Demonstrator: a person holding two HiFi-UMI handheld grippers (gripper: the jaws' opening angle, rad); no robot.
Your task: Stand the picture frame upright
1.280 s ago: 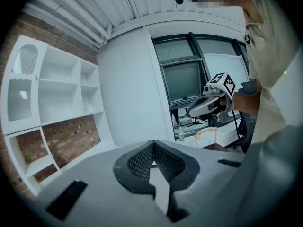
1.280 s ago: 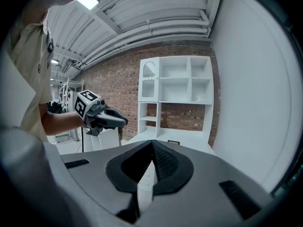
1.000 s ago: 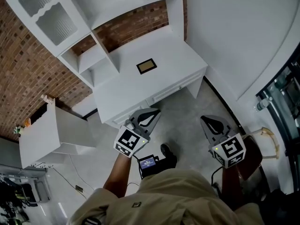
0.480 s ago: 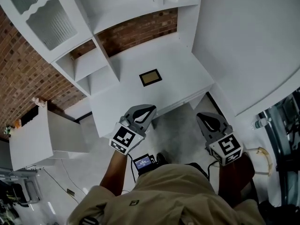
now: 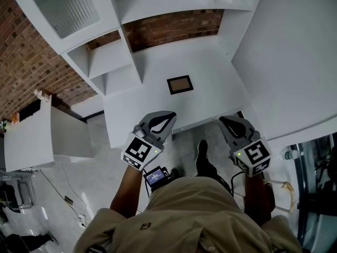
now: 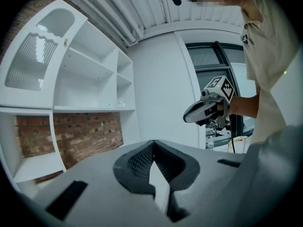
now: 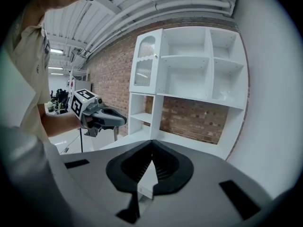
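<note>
A small dark picture frame (image 5: pixel 180 84) with a tan picture lies flat on the white desk (image 5: pixel 210 73), near its middle. My left gripper (image 5: pixel 167 116) hovers over the desk's front edge, short of the frame, shut with nothing in it. My right gripper (image 5: pixel 226 121) hangs at the same edge further right, also shut and empty. In the left gripper view the jaw tips meet (image 6: pixel 153 143) and the right gripper (image 6: pixel 203 111) shows beside them. The right gripper view shows its own tips closed (image 7: pixel 151 143) and the left gripper (image 7: pixel 102 116). Neither gripper view shows the frame.
A white hutch with open shelves (image 5: pixel 110 57) and a glass-door cupboard (image 5: pixel 66 7) stands on the desk against a brick wall (image 5: pixel 174 28). A white wall (image 5: pixel 295 51) closes the right side. A white cabinet (image 5: pixel 31 136) stands left. A small screen device (image 5: pixel 156 176) hangs by my waist.
I have stepped closer to the desk. Both grippers have moved forward to its front edge, still shut. The frame has not moved on the desk.
</note>
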